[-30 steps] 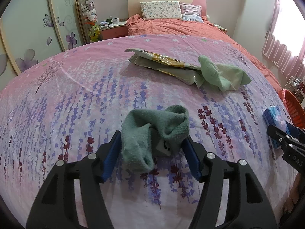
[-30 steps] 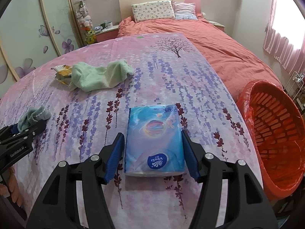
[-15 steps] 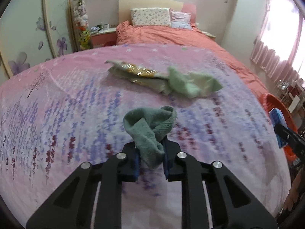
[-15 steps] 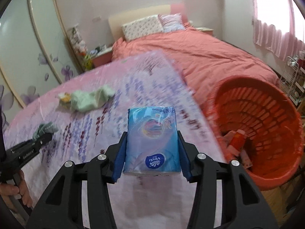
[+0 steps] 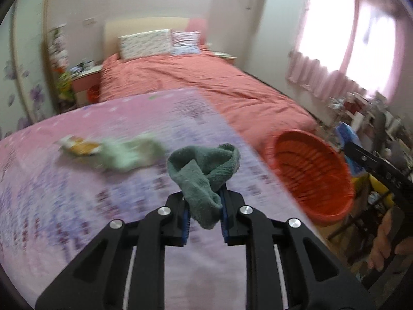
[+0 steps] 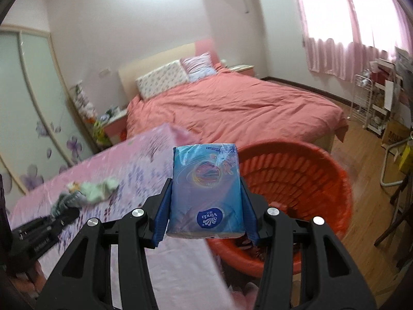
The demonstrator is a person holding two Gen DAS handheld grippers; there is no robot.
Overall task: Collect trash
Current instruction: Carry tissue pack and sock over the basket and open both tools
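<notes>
In the left wrist view, the left hand-held gripper (image 5: 204, 213) is clenched on a crumpled grey-green terry sock (image 5: 204, 173), its blue pads pinching the bunched lower fold so that the looped upper part stands free above the jaws, clear of the pink lavender-print bedspread (image 5: 77, 206) below. The hold on the thick fold looks secure enough for carrying. Ahead and to the right, beside the bed edge, stands the round orange plastic basket (image 5: 312, 178), the likely place for the collected items, and the gripper points toward that side. On the bedspread, well apart from the gripper, lie a pale green sock (image 5: 129, 152) and, touching its far end, a yellow-and-white crumpled wrapper (image 5: 77, 147), both blurred. At the right edge the right hand-held gripper (image 5: 374, 165) shows as a black arm with a person's fingers beneath it. In the right wrist view, that gripper (image 6: 205, 206) is grasping a blue plastic-wrapped tissue pack (image 6: 206, 186) by its two long sides, upright between the pads, with the basket (image 6: 309, 180) directly behind and below it; the pack seems nearly placed for a drop. The left gripper (image 6: 51, 222) appears low at the left over the bedspread (image 6: 129, 180).
</notes>
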